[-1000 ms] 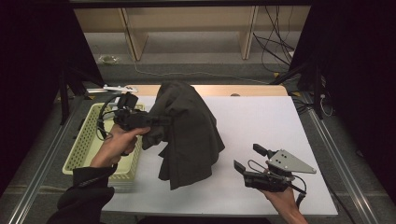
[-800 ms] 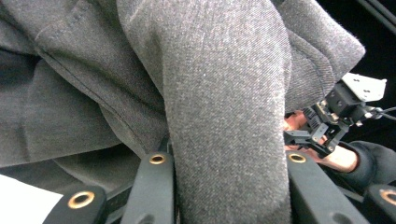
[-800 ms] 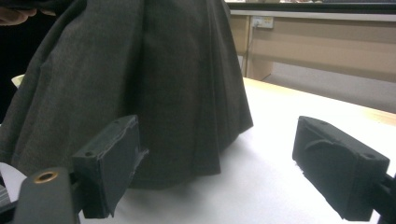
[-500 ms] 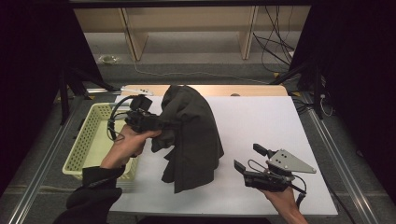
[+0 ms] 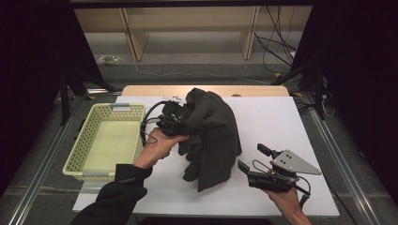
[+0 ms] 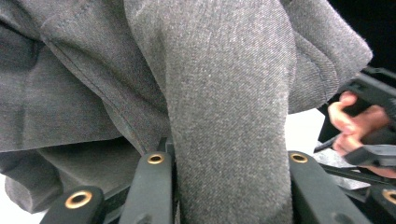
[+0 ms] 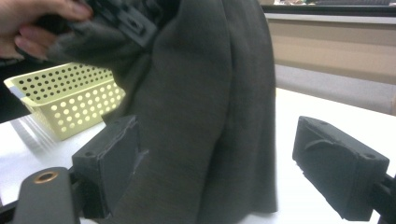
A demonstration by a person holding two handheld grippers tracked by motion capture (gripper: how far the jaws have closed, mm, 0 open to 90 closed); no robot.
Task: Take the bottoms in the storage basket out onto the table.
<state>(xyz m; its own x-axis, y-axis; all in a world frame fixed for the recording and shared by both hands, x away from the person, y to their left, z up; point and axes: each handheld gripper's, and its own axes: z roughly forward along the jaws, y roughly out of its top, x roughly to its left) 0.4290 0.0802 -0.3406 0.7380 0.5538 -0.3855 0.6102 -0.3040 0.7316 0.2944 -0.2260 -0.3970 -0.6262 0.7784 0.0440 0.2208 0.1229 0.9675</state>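
White table: my left claw grips a fold of the garment, lifting it beside the basket; my right claw waits wide-jawed at its hem.

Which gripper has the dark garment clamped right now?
The left gripper: its jaws pinch a fold of the dark garment. The right gripper stands open beside it.

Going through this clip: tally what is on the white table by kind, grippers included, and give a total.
Dark grey garment: 1
Pale yellow basket: 1
Hand-held grippers: 2, the left gripper clamped on a fold of the garment, the right gripper open beside the cloth
Total: 4
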